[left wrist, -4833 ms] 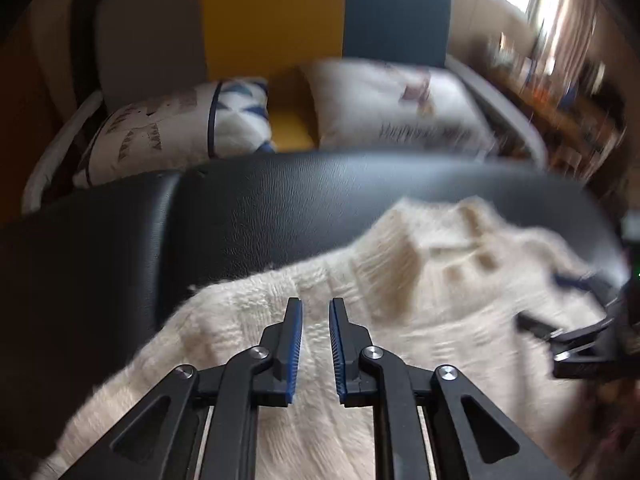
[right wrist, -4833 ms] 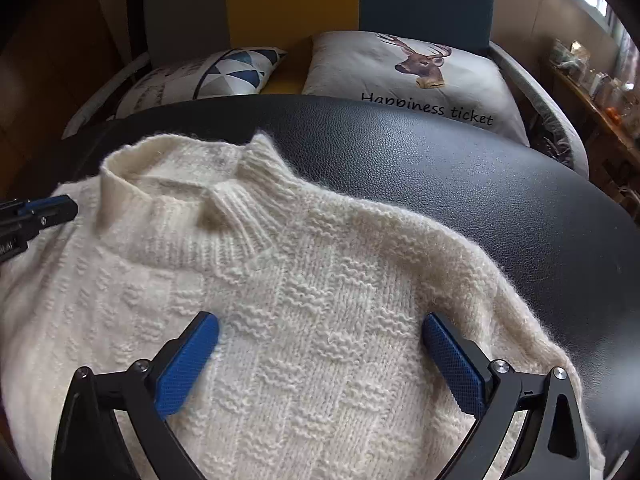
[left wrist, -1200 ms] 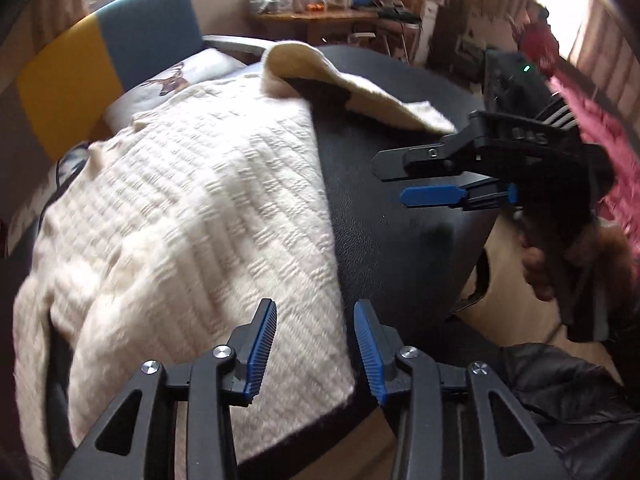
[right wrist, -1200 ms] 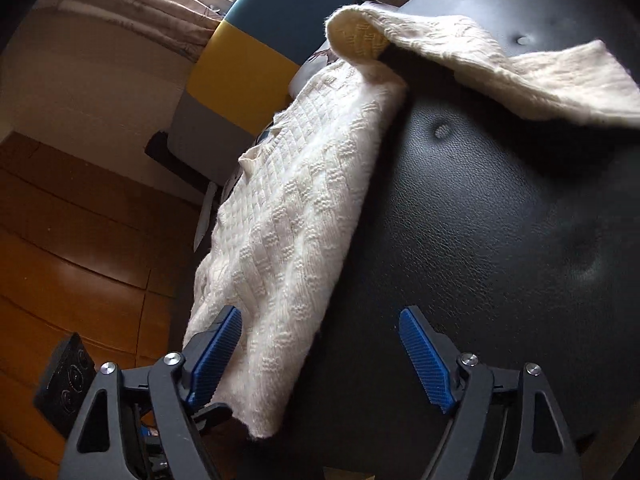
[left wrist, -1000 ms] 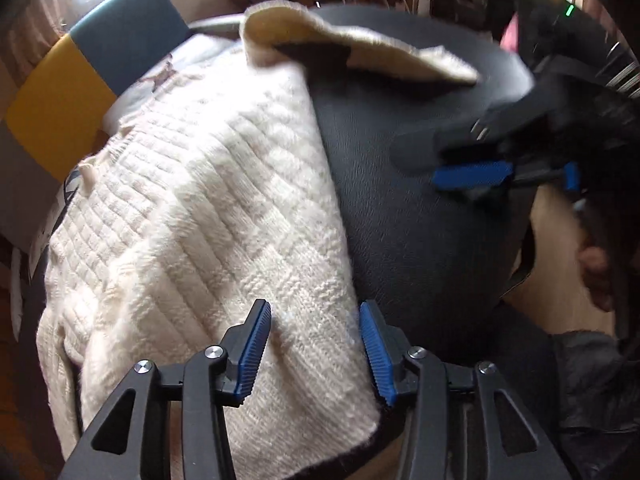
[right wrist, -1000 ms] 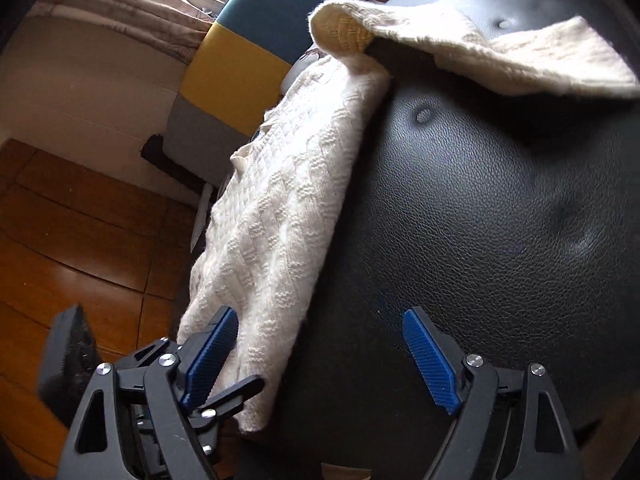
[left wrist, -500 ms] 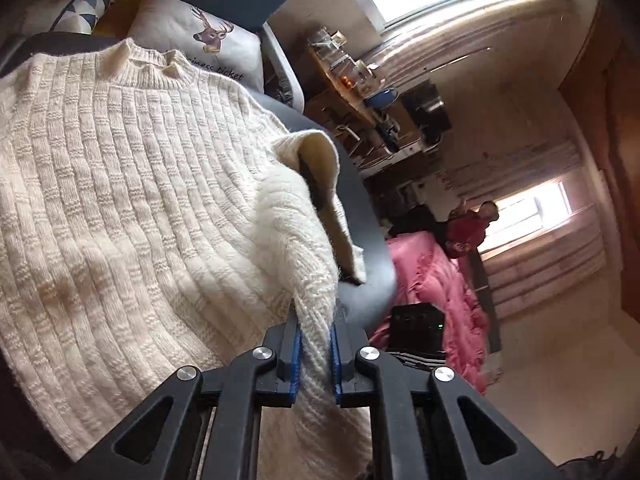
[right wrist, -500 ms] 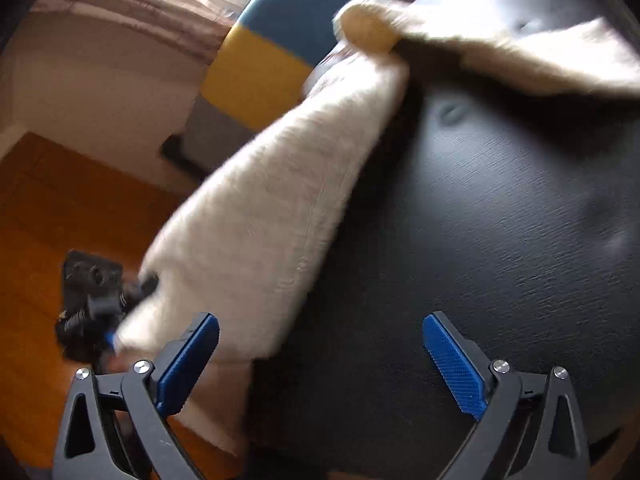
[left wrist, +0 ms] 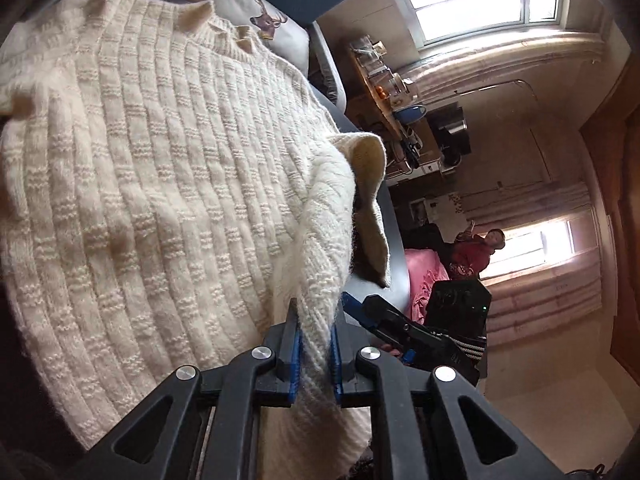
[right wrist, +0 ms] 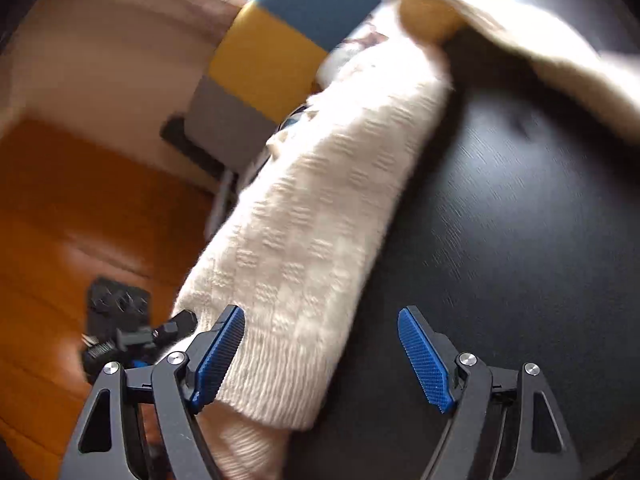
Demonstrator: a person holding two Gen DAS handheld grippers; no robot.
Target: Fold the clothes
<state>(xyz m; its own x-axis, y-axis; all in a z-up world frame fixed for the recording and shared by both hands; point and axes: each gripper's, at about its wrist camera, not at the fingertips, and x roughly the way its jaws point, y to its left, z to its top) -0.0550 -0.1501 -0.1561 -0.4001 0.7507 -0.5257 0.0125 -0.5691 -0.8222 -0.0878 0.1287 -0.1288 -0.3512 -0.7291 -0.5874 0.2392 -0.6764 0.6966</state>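
Observation:
A cream knitted sweater (left wrist: pixel 160 184) lies spread over a black padded table (right wrist: pixel 520 240). My left gripper (left wrist: pixel 314 354) is shut on the sweater's side edge near the hem and holds that fold lifted above the body. One sleeve (left wrist: pixel 370 184) lies folded over on the right. In the right wrist view the sweater (right wrist: pixel 312 240) hangs lifted over the table's left side. My right gripper (right wrist: pixel 322 354) is open, its left pad close to the ribbed hem (right wrist: pixel 276 384), holding nothing. It also shows in the left wrist view (left wrist: pixel 400 328), beside the held fold.
A sofa with yellow, blue and grey back panels (right wrist: pixel 280 52) and a deer cushion (left wrist: pixel 268 24) stands behind the table. Wooden floor (right wrist: pixel 60 220) lies to the left. A cluttered desk (left wrist: pixel 396 92), a pink bed (left wrist: pixel 424 280) and a person (left wrist: pixel 476 248) are farther off.
My left gripper went from open over the sweater's edge to shut on it and lifted the fold. My right gripper stayed open and came closer to the hem.

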